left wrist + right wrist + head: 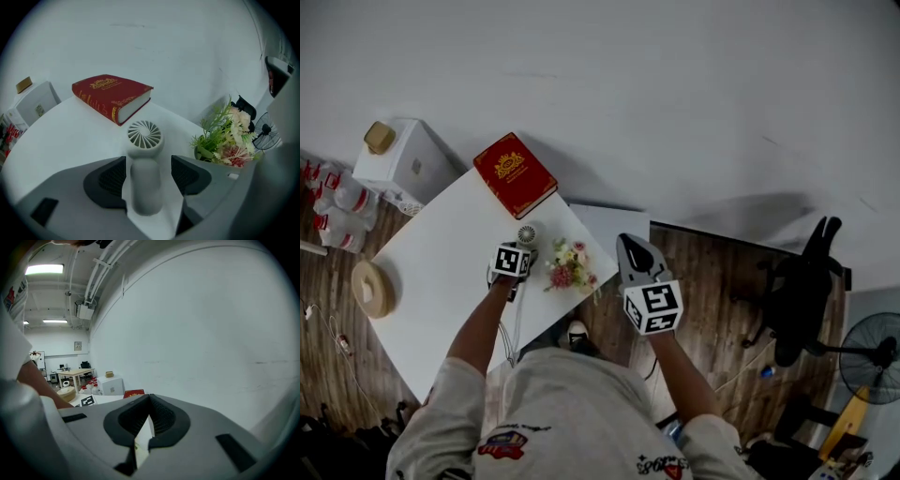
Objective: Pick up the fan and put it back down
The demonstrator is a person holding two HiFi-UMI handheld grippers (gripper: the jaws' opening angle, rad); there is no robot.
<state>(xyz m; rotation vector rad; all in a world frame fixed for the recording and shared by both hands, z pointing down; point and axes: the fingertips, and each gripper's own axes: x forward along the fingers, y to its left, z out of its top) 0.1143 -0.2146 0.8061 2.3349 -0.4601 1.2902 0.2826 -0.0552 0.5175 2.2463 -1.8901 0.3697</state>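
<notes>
Straddling the fan point(144, 135) on the bench point(61, 140) with my left tool point(148, 174), jaws apart, clear of it, my right tool point(149, 404) closed, empty.

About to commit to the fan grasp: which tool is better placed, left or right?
Left. The left tool has open jaws on either side of the fan on the table, not yet pressing. The right tool hangs beside the table's edge, jaws together, facing the wall.

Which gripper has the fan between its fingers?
The left gripper: the white fan stands between its open fingers. The right gripper, fingers together, holds nothing.
</notes>
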